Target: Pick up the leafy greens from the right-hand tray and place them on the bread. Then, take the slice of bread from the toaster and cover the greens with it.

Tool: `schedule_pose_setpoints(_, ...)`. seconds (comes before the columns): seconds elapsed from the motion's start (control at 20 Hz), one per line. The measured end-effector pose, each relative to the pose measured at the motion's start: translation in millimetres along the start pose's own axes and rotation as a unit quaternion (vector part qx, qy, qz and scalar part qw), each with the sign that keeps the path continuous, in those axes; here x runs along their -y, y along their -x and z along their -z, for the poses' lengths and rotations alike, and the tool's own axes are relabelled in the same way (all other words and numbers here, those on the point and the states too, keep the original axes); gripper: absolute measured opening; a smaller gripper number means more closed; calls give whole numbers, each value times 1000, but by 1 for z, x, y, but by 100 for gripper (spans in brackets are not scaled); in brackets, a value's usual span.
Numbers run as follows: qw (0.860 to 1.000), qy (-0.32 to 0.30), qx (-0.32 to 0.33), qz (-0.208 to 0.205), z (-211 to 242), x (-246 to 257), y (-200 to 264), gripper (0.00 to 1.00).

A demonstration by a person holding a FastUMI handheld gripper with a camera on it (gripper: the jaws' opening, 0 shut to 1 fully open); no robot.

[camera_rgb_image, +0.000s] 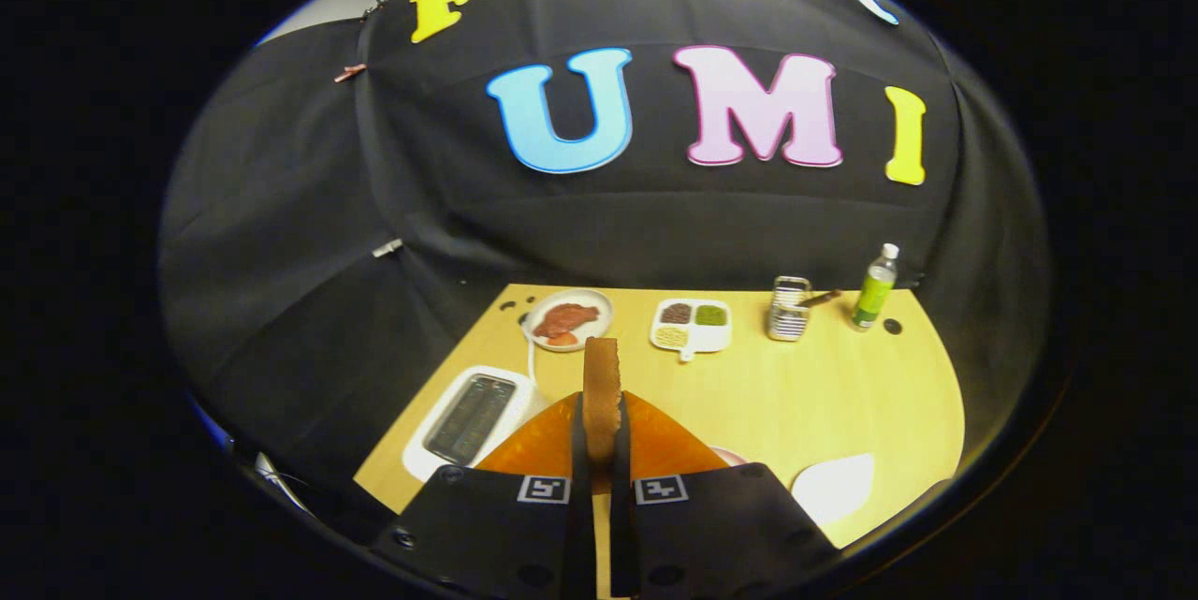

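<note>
The wooden surface (796,394) carries everything here, and above it the tool (600,450) holds one slice of bread (601,385). The slice stands upright on its edge between the two fingers, and both fingers press on its lower part, so the tool is closed on it. The upper part of the slice rises beyond the fingertips. Behind the fingers I see one orange shape (543,441), spreading to both sides of the bread; what it is I cannot tell.

One white toaster (471,417) stands on the surface to the left of the tool, near it, with its slots facing up. One white plate (833,486) lies to the right of the tool, partly hidden.

Further away, beyond the bread, one round plate (569,319) carries a reddish piece of food. Just beside it to the right is one divided tray (693,325) with three compartments filled with dark, green and pale things. One metal basket (789,308) stands further to the right, and one green bottle (875,289) with a white cap beyond that. Its label is too small to read.
</note>
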State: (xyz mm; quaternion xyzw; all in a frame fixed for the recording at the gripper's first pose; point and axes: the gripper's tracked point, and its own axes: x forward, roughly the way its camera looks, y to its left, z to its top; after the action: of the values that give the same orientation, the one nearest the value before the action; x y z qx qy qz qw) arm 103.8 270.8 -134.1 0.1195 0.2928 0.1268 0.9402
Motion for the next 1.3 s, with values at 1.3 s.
schedule_pose_setpoints(1.3,983,-106,-142,51,217,108,-108,11)
